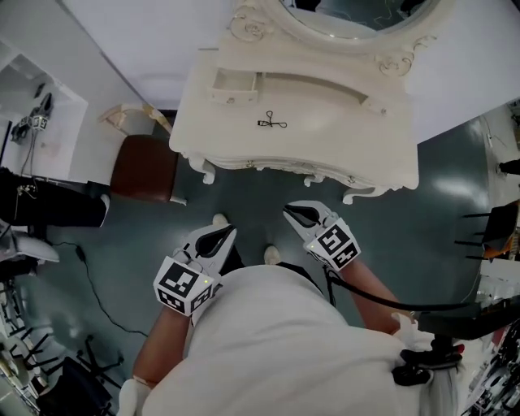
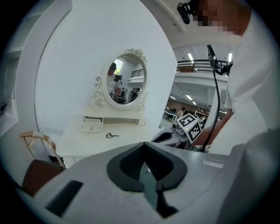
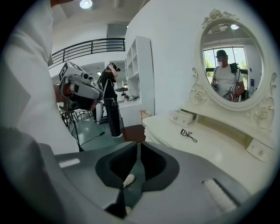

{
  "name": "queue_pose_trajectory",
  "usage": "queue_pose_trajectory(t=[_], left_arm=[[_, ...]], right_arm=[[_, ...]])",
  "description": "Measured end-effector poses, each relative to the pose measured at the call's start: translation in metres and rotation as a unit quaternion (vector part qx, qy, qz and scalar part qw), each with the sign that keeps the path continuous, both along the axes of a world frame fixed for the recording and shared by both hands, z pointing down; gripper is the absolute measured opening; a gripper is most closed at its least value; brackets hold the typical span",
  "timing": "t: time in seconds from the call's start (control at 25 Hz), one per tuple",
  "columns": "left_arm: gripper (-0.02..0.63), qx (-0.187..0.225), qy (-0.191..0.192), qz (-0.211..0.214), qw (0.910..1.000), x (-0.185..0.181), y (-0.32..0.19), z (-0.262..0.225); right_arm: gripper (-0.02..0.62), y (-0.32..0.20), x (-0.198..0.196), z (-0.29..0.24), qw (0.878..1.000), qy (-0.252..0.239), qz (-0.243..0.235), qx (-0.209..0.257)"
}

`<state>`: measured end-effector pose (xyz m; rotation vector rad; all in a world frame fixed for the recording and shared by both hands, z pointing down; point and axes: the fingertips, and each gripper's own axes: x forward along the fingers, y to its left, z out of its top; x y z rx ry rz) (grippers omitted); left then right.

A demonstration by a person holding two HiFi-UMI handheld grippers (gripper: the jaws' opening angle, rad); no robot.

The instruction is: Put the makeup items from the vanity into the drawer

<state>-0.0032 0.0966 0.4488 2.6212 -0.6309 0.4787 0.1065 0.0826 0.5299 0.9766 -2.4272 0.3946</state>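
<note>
A black eyelash curler (image 1: 274, 123) lies alone on the white vanity top (image 1: 325, 138); it also shows in the left gripper view (image 2: 112, 135) and in the right gripper view (image 3: 188, 135). At the top's back left a small drawer (image 1: 234, 84) stands pulled out. Both grippers hang over the floor in front of the vanity, close to the person's body and well short of the curler. My left gripper (image 1: 226, 234) is shut with nothing in it. My right gripper (image 1: 291, 213) is shut too, and holds nothing.
An oval mirror (image 1: 357, 16) rises behind the vanity top, with a second small drawer (image 1: 375, 103) at the back right. A brown stool (image 1: 145, 166) stands left of the vanity. A person (image 3: 111, 100) stands farther back by white shelves. Cables run across the floor (image 1: 89, 284).
</note>
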Motion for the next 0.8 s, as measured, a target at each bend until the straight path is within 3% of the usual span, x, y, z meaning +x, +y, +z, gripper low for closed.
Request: queue_pose_trajectory(t=[0.2, 0.44, 0.8], left_arm=[[0.0, 0.013, 0.007, 0.039, 0.9991, -0.029, -0.075, -0.007], [0.0, 0.02, -0.004, 0.093, 0.9955, -0.067, -0.127, -0.009], [0.0, 0.002, 0.009, 0.066, 0.9977, -0.083, -0.192, -0.004]], right_arm=[[0.029, -0.071, -0.018, -0.001, 0.999, 0.025, 0.036, 0.01], [0.038, -0.131, -0.025, 0.008, 0.994, 0.055, 0.09, 0.007], [0.058, -0.216, 0.013, 0.051, 0.986, 0.125, 0.106, -0.008]])
